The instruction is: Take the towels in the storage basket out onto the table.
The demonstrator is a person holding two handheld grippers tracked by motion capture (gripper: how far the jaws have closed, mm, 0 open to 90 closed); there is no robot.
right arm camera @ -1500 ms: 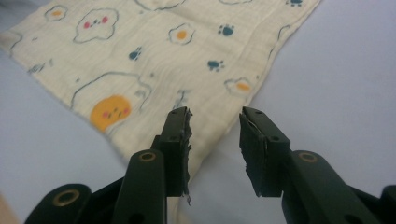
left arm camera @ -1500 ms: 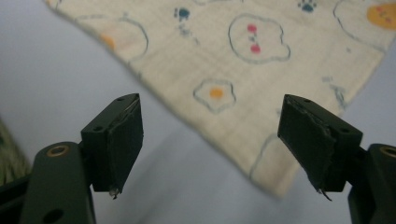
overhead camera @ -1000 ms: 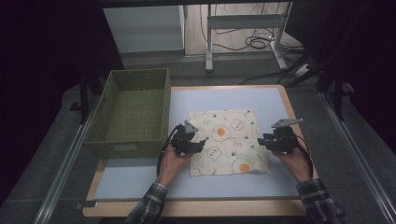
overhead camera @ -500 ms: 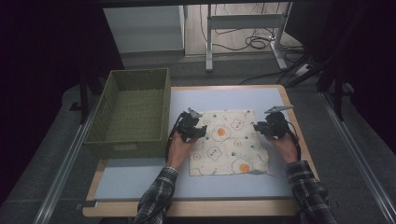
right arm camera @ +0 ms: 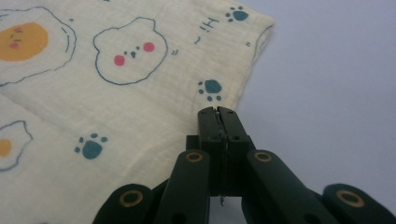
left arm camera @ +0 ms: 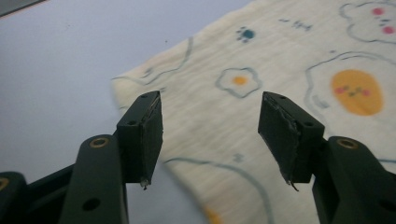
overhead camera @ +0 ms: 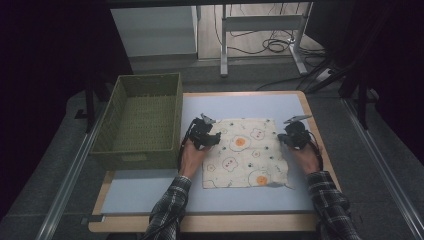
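A cream cloth (overhead camera: 245, 152) printed with fried eggs, bears and paw prints lies flat on the blue table mat. My left gripper (overhead camera: 215, 138) is at the cloth's left edge near the far corner. In the left gripper view it (left arm camera: 210, 135) stands open, its jaws astride the cloth (left arm camera: 280, 56) edge, pads apart from it. My right gripper (overhead camera: 286, 139) is at the right edge. Its jaws (right arm camera: 218, 114) have just been closing and now meet on the hem of the cloth (right arm camera: 116, 93), a pale sliver between the pads.
A green woven basket (overhead camera: 135, 160) stands empty at the table's left, close beside my left hand. The blue mat (overhead camera: 240, 105) runs beyond the cloth to the far wooden edge. Past the table are desk legs and cables on the floor.
Both hands have slid away from the person along the cloth's side edges, toward its far corners. The right jaws have gone from apart to shut. The cloth has stayed flat.
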